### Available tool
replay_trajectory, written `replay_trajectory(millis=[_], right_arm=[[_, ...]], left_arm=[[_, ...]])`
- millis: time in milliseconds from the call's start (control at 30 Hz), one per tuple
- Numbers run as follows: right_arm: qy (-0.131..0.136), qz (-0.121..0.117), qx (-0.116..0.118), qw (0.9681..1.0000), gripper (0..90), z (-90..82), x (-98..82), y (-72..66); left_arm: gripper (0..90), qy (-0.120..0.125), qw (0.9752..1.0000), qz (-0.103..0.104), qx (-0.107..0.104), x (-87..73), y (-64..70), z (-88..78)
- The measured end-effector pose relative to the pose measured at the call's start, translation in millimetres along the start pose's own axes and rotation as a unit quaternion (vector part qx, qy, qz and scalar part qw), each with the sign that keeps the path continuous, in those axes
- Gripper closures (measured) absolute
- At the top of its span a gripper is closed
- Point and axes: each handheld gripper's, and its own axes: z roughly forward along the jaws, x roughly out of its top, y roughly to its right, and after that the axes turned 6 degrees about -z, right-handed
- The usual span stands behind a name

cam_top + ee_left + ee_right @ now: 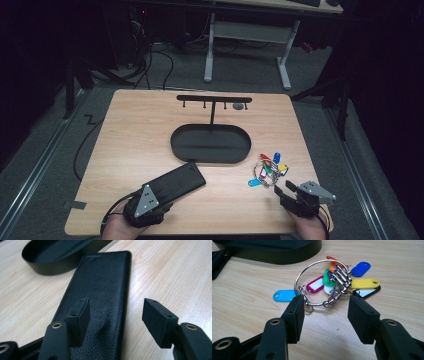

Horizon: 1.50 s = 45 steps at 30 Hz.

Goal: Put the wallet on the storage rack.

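High view: black case (176, 182) lies flat near the table's (130, 125) front edge.
Left gripper (167, 202) stands apart over it; right gripper (324, 308), apart too, faces the key ring (329, 281), not yet picked up.

The left hand-held gripper (150, 200) is matte black, topped by a grey three-cornered plate dotted with small dark holes, and a black cable loops away from it toward 8 o'clock. The right hand-held gripper (295, 195) is black too, with the same grey plate at its 2 o'clock side and a thin cable trailing toward 5 o'clock. In the gripper views each jaw is a smooth black arm ending in a blocky rectangular pad (79, 317) with two tiny screw holes along its top edge. Brass-coloured ringed rivets (275, 322) sit in the arms below the pads.
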Motion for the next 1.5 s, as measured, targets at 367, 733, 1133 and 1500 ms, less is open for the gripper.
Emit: replay_trajectory(millis=[367,733,1133,1500], right_arm=[[-0.002,0.009,0.004,0.9999,47.8,-0.7,-0.9,4.3],[0.000,0.009,0.015,0.9999,46.6,1.4,-0.9,5.3],[0.000,0.005,0.013,0.9999,45.7,-0.2,-0.5,7.3],[0.004,0.011,0.014,0.9998,45.7,-1.8,-0.7,9.9]], left_arm=[[41.1,-0.001,1.0000,0.003,0.007,-5.0,-9.3,5.3],[42.9,-0.004,0.9988,0.049,0.007,-8.2,-2.8,9.5],[45.7,-0.017,0.9931,0.107,0.043,-17.7,1.1,16.6],[46.3,0.000,0.9952,0.089,0.041,-22.1,-1.7,17.8]])
